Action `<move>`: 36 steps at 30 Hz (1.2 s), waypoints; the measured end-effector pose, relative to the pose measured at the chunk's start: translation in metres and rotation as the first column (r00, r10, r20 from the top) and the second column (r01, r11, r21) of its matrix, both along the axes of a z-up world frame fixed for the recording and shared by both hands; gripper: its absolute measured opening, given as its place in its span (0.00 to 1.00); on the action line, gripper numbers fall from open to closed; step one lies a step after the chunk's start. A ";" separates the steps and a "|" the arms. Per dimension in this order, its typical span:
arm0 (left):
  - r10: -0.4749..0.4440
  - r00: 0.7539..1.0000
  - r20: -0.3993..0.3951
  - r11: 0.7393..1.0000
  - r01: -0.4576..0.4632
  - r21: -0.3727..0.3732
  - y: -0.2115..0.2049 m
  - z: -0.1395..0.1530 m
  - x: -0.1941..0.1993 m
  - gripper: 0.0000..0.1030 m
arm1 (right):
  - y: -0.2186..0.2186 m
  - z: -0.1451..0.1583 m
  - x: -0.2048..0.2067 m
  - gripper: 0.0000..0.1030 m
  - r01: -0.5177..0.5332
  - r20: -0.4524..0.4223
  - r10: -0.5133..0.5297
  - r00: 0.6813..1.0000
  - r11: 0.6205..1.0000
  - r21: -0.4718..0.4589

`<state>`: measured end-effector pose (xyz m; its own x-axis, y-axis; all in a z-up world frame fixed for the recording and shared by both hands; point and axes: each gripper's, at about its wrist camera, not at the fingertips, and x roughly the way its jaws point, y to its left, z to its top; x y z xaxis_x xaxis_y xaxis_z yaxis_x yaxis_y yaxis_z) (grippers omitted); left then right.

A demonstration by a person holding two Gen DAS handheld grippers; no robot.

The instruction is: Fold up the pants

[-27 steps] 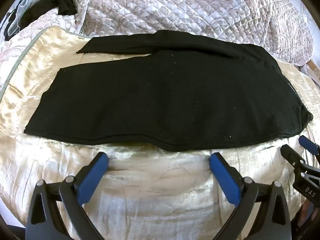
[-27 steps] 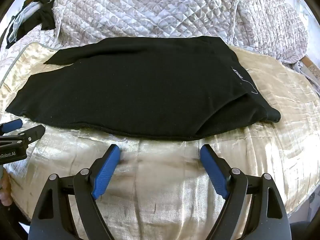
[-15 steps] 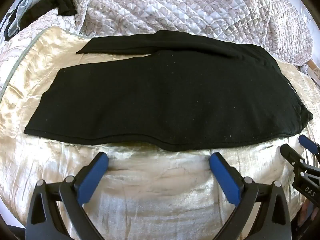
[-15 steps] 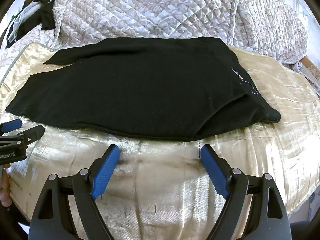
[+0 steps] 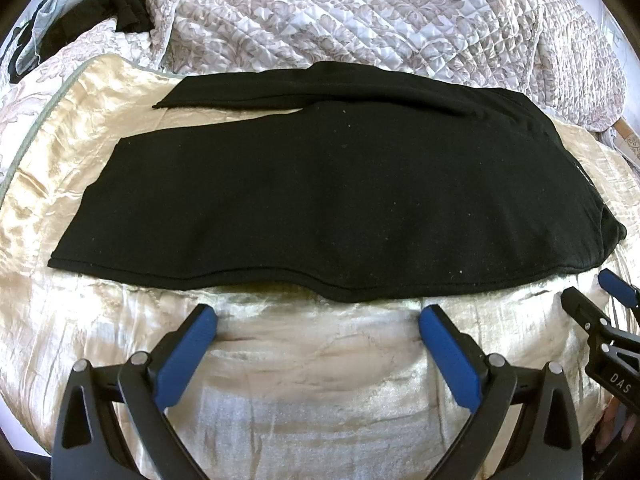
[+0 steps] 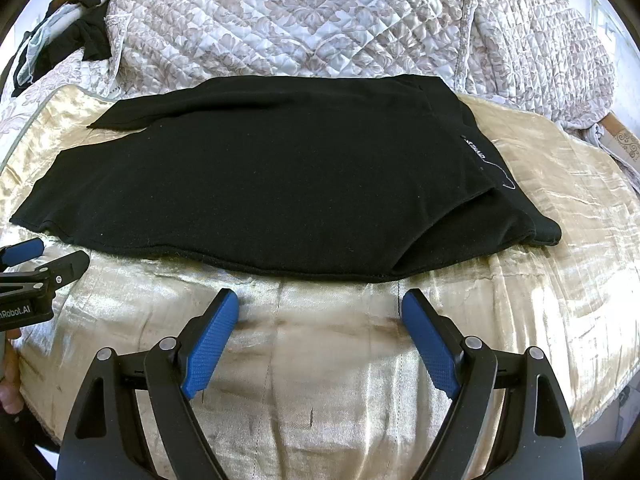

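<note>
Black pants (image 5: 320,200) lie flat on a shiny gold cloth (image 5: 312,368), one leg laid over the other, leg ends to the left and waist to the right. In the right wrist view the pants (image 6: 280,184) show small white lettering near the waistband. My left gripper (image 5: 318,322) hovers open just short of the pants' near edge, with only gold cloth between its blue pads. My right gripper (image 6: 320,310) is open too, near the same edge further right. Each gripper shows at the other view's side: the right gripper (image 5: 592,300), the left gripper (image 6: 52,256).
A quilted floral bedspread (image 5: 360,20) is bunched up behind the pants. Dark clothing (image 5: 100,12) lies heaped at the far left corner. Bare gold cloth (image 6: 560,168) stretches right of the waistband. Part of a person's hand (image 6: 10,380) shows at the left edge.
</note>
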<state>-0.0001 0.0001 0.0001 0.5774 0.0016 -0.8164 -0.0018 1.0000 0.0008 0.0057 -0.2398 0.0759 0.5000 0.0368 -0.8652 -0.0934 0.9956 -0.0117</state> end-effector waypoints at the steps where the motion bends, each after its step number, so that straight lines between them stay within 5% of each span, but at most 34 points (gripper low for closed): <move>1: 0.000 1.000 0.000 1.000 0.000 0.000 0.000 0.000 0.000 1.00 | 0.000 0.000 0.000 0.81 0.000 -0.001 0.000 1.000 1.000 0.000; 36: -0.004 1.000 0.000 1.000 0.004 0.003 0.000 0.000 0.000 1.00 | -0.002 -0.002 -0.003 0.83 -0.009 0.009 0.009 1.000 1.000 0.011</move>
